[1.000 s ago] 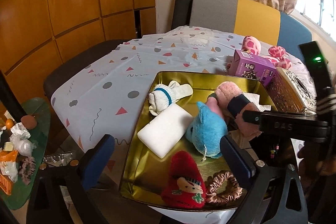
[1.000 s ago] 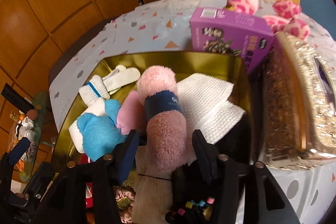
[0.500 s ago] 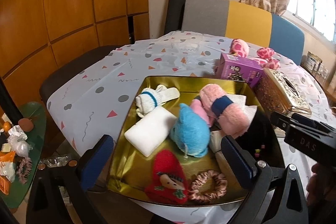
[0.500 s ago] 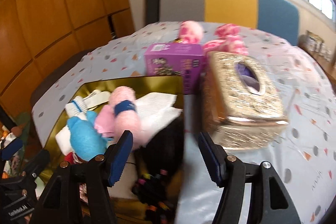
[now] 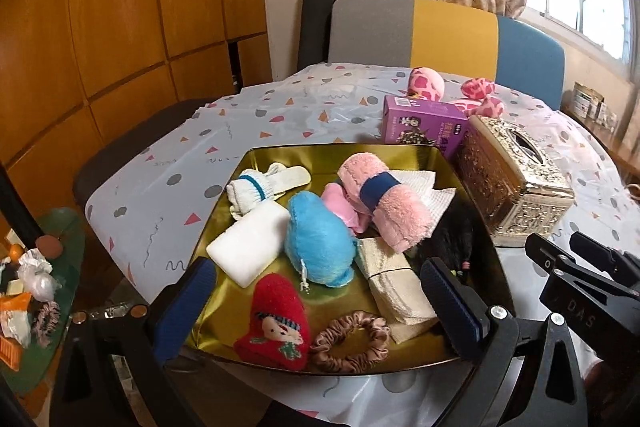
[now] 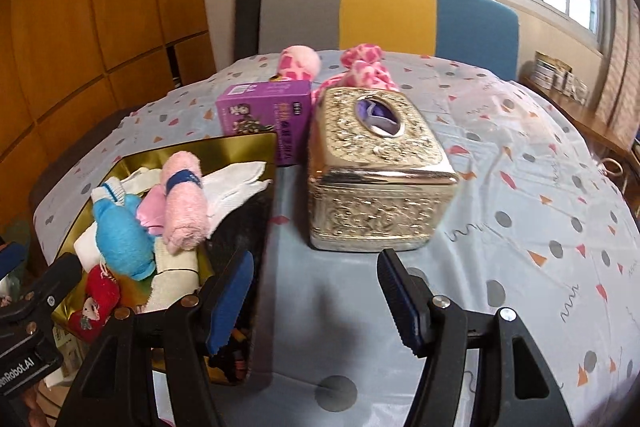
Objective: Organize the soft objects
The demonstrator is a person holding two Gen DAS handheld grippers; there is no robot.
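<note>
Left gripper (image 5: 320, 303) hovers at the near edge of the gold tray (image 5: 280, 155), fingers spread wide and holding nothing. Scanning the tray from the left: a rolled white sock with a blue band (image 5: 256, 187), then a white foam-like block (image 5: 250, 247) lying flat beside it, smooth and squarish. Next, a fluffy blue plush (image 5: 318, 239), rounded and limp; my guess is it squashes easily, so a pinch across its middle looks best. In front of it sits a red knitted piece with a little face (image 5: 276, 327), and a brown satin scrunchie (image 5: 352, 341) just beside that, ruffled and probably slippery, best hooked through the ring. Moving right: a pink rolled towel with a navy band (image 5: 384, 203) lies tilted over a white waffle cloth (image 5: 424, 187); it looks light and springy, and the band seems the firmest place to grip. A folded beige cloth (image 5: 396, 287) and something dark and furry (image 5: 452, 235) fill the tray's right side. Beyond the tray on the patterned counter (image 6: 520, 187) stands a purple carton (image 6: 264, 119), then an embossed metallic tissue box (image 6: 376, 171), hard and rigid, with a pink spotted plush (image 6: 364, 67) behind it. Right gripper (image 6: 316, 303) hangs above bare counter near the tissue box, fingers wide apart, empty.
</note>
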